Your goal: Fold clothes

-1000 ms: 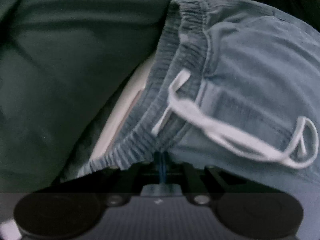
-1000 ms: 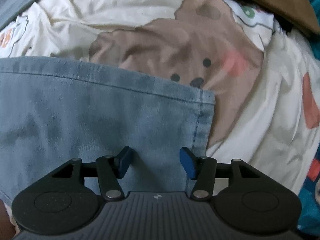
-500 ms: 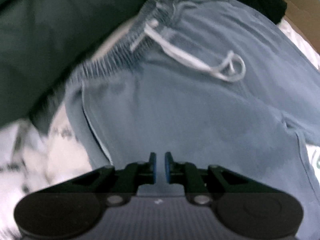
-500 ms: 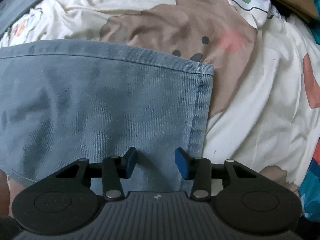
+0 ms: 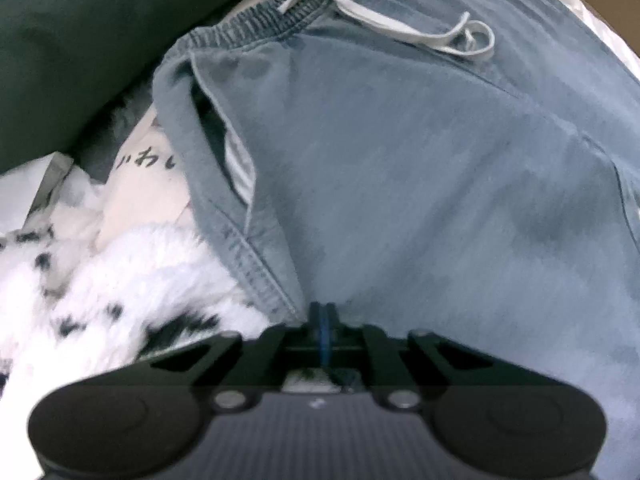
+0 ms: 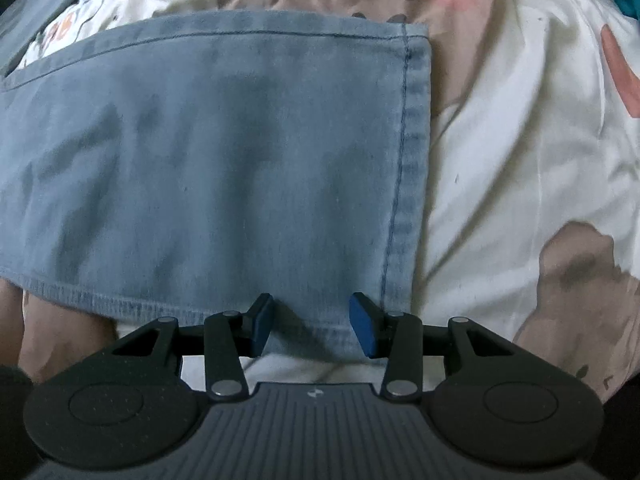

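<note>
Bear-print bedsheet bare beside denim shorts hem (side seam runs rightward). Left tool pinched closed on shorts' edge; right tool spread wide, empty, over hem.

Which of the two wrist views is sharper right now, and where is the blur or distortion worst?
Right wrist view is sharper: stitching on the denim shorts reads clearly between the open right gripper. Left wrist view is dimmer and smeared, worst on the white spotted fabric; fisheye bends both views' edges.

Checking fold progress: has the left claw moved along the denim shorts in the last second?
Yes. The left claw backed away from the drawstring toward the near side edge of the denim shorts.
</note>
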`<act>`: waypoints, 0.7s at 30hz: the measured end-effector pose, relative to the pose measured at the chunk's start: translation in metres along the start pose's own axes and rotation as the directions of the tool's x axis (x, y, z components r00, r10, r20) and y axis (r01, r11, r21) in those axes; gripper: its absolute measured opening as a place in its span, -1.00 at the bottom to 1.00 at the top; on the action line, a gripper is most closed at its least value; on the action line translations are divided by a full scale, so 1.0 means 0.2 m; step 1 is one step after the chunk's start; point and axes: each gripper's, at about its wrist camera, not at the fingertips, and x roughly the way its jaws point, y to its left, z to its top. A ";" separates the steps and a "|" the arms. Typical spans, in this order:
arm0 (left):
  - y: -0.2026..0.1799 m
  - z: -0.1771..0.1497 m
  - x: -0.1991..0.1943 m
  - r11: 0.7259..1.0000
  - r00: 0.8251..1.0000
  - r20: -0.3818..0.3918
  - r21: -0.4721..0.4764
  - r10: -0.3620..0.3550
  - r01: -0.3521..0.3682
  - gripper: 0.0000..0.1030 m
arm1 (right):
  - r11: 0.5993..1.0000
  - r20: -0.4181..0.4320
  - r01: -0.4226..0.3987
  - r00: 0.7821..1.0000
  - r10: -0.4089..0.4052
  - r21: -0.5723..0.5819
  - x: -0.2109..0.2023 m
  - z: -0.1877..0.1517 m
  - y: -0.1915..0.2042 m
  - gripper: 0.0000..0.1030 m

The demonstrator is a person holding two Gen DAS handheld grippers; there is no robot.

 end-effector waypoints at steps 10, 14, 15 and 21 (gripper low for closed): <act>0.05 -0.03 -0.24 0.993 0.993 0.109 -0.100 -0.046 0.057 -0.81 | 0.999 -0.028 0.029 0.999 -0.029 -0.029 -0.07 -0.05 0.05 -0.17; 0.13 -0.07 -0.29 0.969 0.985 0.127 -0.204 -0.115 0.139 -0.81 | 1.000 -0.017 0.017 1.000 -0.016 0.008 -0.11 -0.04 0.02 -0.17; 0.14 -0.08 -0.29 0.960 0.982 0.135 -0.231 -0.131 0.160 -0.81 | 1.000 -0.013 0.019 1.000 -0.018 0.003 -0.12 -0.05 0.01 -0.17; 0.23 -0.09 -0.21 0.889 0.970 0.173 -0.396 -0.173 0.229 -0.56 | 0.999 0.006 -0.007 1.000 0.007 -0.041 -0.18 0.09 0.11 -0.14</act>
